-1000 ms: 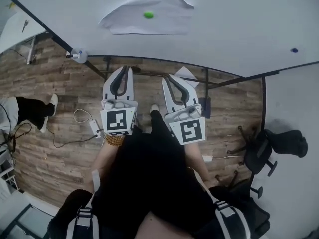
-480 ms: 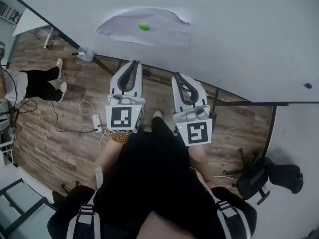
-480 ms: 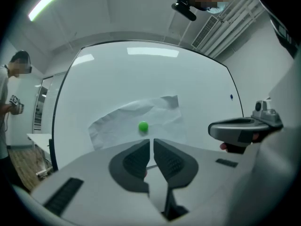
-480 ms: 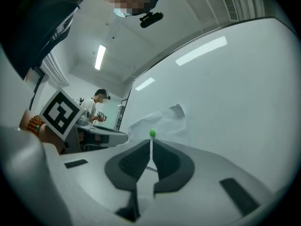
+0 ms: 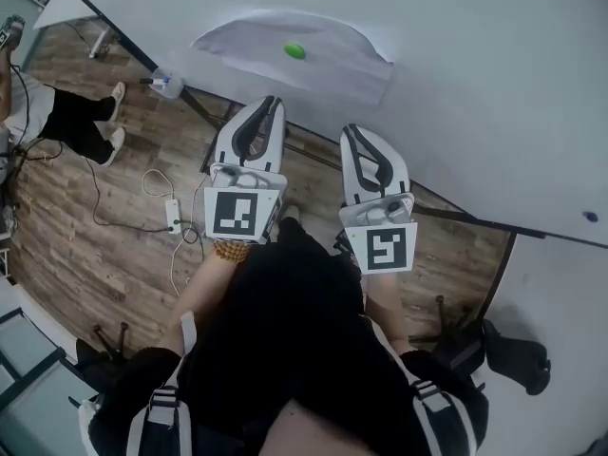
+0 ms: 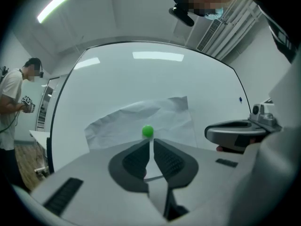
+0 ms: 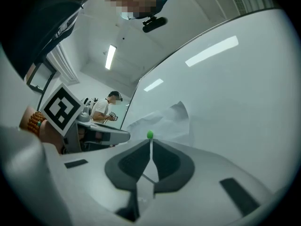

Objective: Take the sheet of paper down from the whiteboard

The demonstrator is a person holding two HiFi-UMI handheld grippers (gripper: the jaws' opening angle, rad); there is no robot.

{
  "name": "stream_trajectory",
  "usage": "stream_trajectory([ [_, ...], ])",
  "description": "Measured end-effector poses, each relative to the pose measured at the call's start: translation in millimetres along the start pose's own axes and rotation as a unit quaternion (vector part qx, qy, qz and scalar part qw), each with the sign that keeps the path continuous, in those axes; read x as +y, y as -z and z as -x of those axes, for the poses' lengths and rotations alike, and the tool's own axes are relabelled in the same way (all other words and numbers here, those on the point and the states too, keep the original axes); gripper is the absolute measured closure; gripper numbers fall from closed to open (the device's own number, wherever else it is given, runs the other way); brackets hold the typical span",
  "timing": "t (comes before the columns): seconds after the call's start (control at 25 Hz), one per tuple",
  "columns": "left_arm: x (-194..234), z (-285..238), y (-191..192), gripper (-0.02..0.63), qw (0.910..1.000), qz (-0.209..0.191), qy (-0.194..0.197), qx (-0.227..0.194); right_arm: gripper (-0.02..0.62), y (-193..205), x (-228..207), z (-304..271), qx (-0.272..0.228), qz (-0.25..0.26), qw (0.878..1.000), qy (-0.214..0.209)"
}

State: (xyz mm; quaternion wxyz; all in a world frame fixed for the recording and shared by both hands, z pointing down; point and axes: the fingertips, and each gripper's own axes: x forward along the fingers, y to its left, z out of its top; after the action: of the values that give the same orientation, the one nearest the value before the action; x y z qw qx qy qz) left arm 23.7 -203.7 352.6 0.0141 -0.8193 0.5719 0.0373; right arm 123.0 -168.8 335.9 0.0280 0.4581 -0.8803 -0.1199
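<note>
Both grippers have drawn closer to the whiteboard [image 5: 475, 74] than a second ago, and the sheet of paper [image 5: 247, 46] now sits lower in the head view. It hangs crumpled under a green magnet [image 5: 294, 51], with its long axis sideways along the board. The left gripper [image 5: 270, 103] and right gripper [image 5: 353, 131] are closed on nothing, short of the sheet. The gripper views show a bystander [image 6: 11, 107] standing; the head view shows only legs.

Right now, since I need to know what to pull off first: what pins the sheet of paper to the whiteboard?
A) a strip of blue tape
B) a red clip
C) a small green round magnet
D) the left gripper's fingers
C: a small green round magnet sits near the middle of the crumpled sheet of paper on the whiteboard; no tape or clip shows.
</note>
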Motion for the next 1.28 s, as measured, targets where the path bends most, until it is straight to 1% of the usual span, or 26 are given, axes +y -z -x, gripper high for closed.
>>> stream_trajectory([
  [0.16,3.0,-8.4,-4.4,0.574,1.0000,0.005,0.000,-0.008,0.594,-4.6,-6.9,-1.7,0.004,0.001,1.000,0.009],
  [0.32,-0.2,-22.3,-8.6,0.574,0.9998,0.005,0.015,-0.012,0.594,-10.2,-17.7,-6.8,-0.002,0.004,1.000,0.017],
  [0.6,1.5,-41.1,-15.8,0.521,0.9996,-0.005,0.024,-0.011,0.594,-22.7,-32.8,-10.2,-0.013,0.017,0.999,0.029],
  [0.8,1.3,-55.7,-13.0,0.483,0.9994,-0.007,0.035,-0.003,0.594,-17.8,-38.0,-11.1,-0.006,0.014,0.999,0.034],
  [1.12,4.9,-67.9,-13.2,0.453,0.9992,-0.008,0.040,-0.001,0.594,-19.1,-48.8,-11.7,-0.011,0.018,0.999,0.044],
  [1.28,7.0,-71.6,-13.4,0.453,0.9990,-0.007,0.045,-0.002,0.594,-17.0,-46.7,-16.2,-0.006,0.021,0.999,0.043],
])
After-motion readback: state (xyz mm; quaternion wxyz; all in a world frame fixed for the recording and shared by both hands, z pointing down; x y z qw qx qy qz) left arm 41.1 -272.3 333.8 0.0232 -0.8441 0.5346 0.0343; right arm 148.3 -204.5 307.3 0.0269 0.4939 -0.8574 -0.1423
